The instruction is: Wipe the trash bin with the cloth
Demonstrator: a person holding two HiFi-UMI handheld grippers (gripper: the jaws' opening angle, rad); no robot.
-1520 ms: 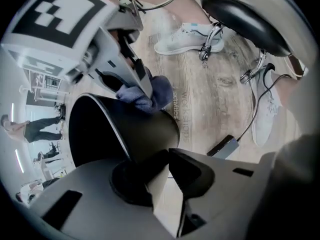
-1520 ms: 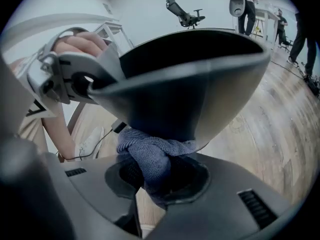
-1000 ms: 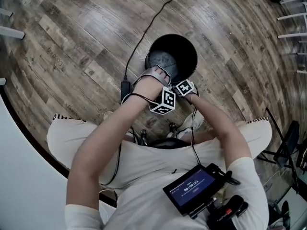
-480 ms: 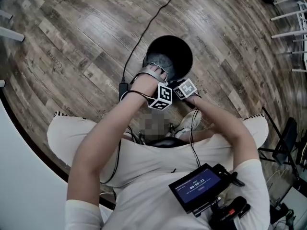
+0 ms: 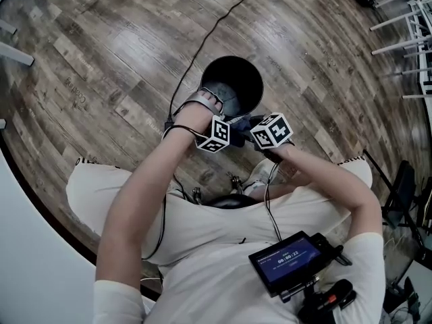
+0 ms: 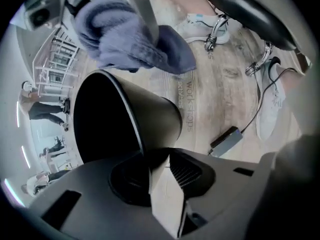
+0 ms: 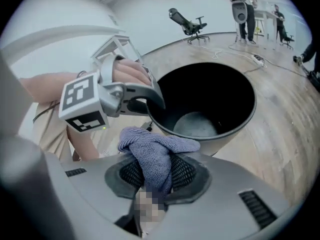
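Observation:
A black round trash bin (image 5: 262, 86) stands on the wood floor in front of my knees. My left gripper (image 5: 223, 108) sits on its near rim. One jaw is inside the bin (image 6: 150, 116) and one outside, and they have just been closing on the wall. From the right gripper view the left gripper (image 7: 151, 102) straddles the rim. My right gripper (image 7: 155, 171) is shut on a blue-grey cloth (image 7: 156, 151) and hangs just above and before the bin (image 7: 249, 109). That cloth (image 6: 125, 39) also shows bunched above the rim.
A black cable (image 5: 202, 39) runs over the floor to a power adapter (image 6: 225, 140) beside the bin. My shoes (image 6: 197, 26) and a stool's metal legs (image 6: 256, 66) are close behind it. White frame legs (image 5: 405, 19) stand far right. An office chair (image 7: 189, 21) stands in the distance.
My right gripper has lifted up and to the right, bringing the cloth up from the bin's near rim. My left gripper stays at the near rim.

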